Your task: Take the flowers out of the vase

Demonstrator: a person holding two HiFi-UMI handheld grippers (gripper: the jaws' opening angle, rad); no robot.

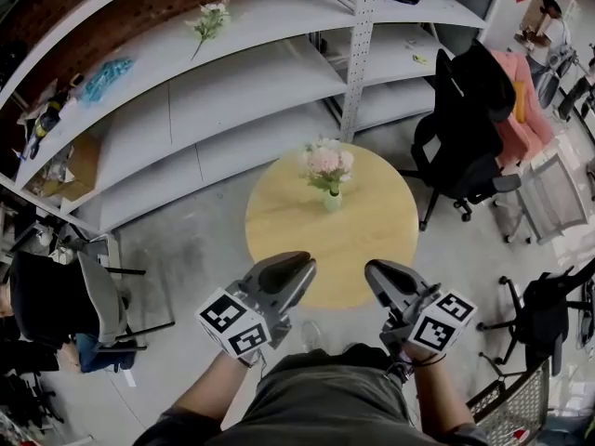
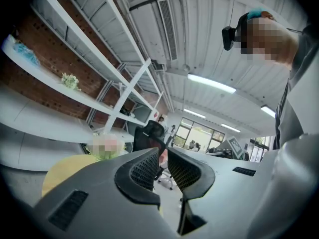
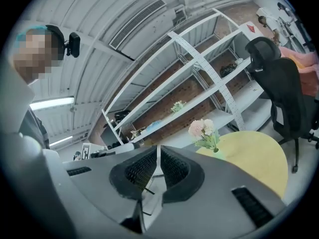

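Observation:
A small green vase (image 1: 332, 200) with pink flowers (image 1: 326, 163) stands on a round yellow table (image 1: 372, 240), toward its far side. My left gripper (image 1: 302, 266) hovers over the table's near edge, its jaws together and nothing between them. Beside it my right gripper (image 1: 375, 269) is also shut and empty. Both point toward the vase and are well short of it. In the right gripper view the flowers (image 3: 203, 129) show beyond the shut jaws (image 3: 158, 151), above the table (image 3: 254, 156). In the left gripper view the bouquet (image 2: 104, 146) is a blur left of the jaws (image 2: 163, 153).
Long white shelves (image 1: 232, 91) run behind the table, with a loose flower spray (image 1: 210, 19) and a blue bundle (image 1: 104, 74) on them. A black office chair (image 1: 460, 137) stands right of the table, another chair (image 1: 93, 305) at the left, a wire cart (image 1: 516, 402) at the bottom right.

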